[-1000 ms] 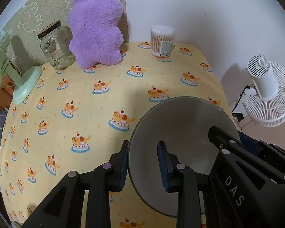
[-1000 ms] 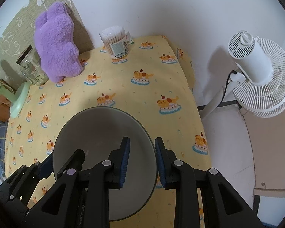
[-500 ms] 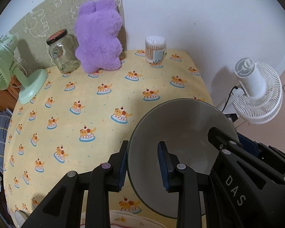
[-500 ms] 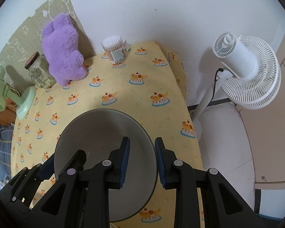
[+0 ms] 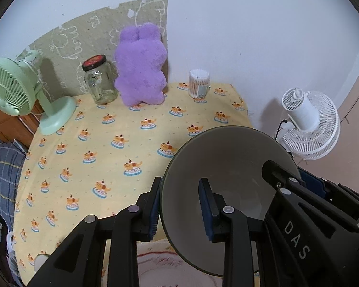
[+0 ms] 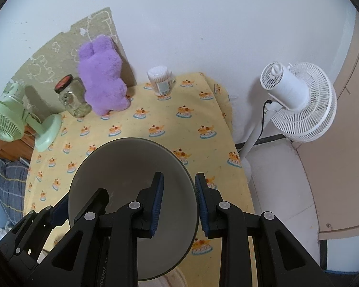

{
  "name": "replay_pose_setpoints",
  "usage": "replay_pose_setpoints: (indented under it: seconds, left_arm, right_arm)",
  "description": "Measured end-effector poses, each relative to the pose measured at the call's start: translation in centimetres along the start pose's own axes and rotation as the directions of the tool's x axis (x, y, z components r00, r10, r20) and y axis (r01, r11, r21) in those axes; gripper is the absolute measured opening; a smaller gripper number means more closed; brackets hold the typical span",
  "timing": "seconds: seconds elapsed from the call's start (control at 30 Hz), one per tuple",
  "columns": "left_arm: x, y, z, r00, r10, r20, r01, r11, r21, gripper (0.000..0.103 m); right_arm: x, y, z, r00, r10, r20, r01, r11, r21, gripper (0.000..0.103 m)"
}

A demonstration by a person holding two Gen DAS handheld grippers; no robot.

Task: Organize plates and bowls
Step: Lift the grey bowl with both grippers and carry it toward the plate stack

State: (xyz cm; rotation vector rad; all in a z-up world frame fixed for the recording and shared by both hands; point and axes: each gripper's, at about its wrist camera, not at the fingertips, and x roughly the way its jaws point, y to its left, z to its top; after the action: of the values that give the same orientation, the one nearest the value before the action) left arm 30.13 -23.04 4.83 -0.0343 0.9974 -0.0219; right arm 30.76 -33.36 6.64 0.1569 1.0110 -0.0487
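A: Jaws first. Left gripper (image 5: 179, 205) is clamped on the near-left rim of the grey round ceramic bowl (image 5: 229, 157), one blue pad outside the wall, one inside. Right gripper (image 6: 178, 199) pinches the opposite rim the same way, the inner finger within the bowl (image 6: 131, 181) and the outer one beyond its right edge.

B: Change since a second ago?

A: The bowl sits the same in both grips, but the yellow cartoon-print tablecloth (image 5: 103, 148) has dropped away: far more of it shows, along with the purple plush toy (image 5: 141, 64), the glass jar with dark lid (image 5: 99, 79) and the green desk fan (image 5: 14, 88). So the bowl has been lifted clear and is in carry, not yet placed.

B: Where to?

A: A pale plate rim with red trim (image 5: 160, 256) peeks in under the bowl at the bottom of the left view; possibly the stacking spot, though too little shows to be sure.

B: Orientation?

A: Mouth faces up, tipped a little toward the cameras. Round, so no long axis; its axis of symmetry runs near vertical.
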Motion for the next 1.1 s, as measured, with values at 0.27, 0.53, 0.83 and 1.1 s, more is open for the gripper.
replay_pose_setpoints:
  seconds: [0.27, 0.53, 0.83, 1.1]
  left_arm:
    - [-3.7, 3.2, -2.0, 1.0, -0.019, 0.023, 0.019, 1.0, 0.013, 0.027]
    - [-6.6, 7.0, -4.2, 0.999, -0.032, 0.032, 0.031, 0.999, 0.024, 0.027]
    - [-9.1, 12.0, -6.6, 0.998, -0.041, 0.044, 0.04, 0.999, 0.024, 0.028]
    - [-10.5, 16.7, -9.1, 0.998, -0.036, 0.044, 0.035, 0.999, 0.014, 0.027]
  right_arm:
    - [-3.8, 3.1, -2.7, 0.999, -0.018, 0.029, 0.018, 1.0, 0.0, 0.031]
    - [-6.7, 7.2, -5.8, 0.999, -0.027, 0.042, 0.027, 1.0, 0.004, 0.031]
    - [-9.1, 12.2, -9.0, 0.998, -0.033, 0.057, 0.033, 0.999, -0.003, 0.031]
    - [-10.1, 16.7, -12.1, 0.998, -0.024, 0.06, 0.025, 1.0, -0.019, 0.031]
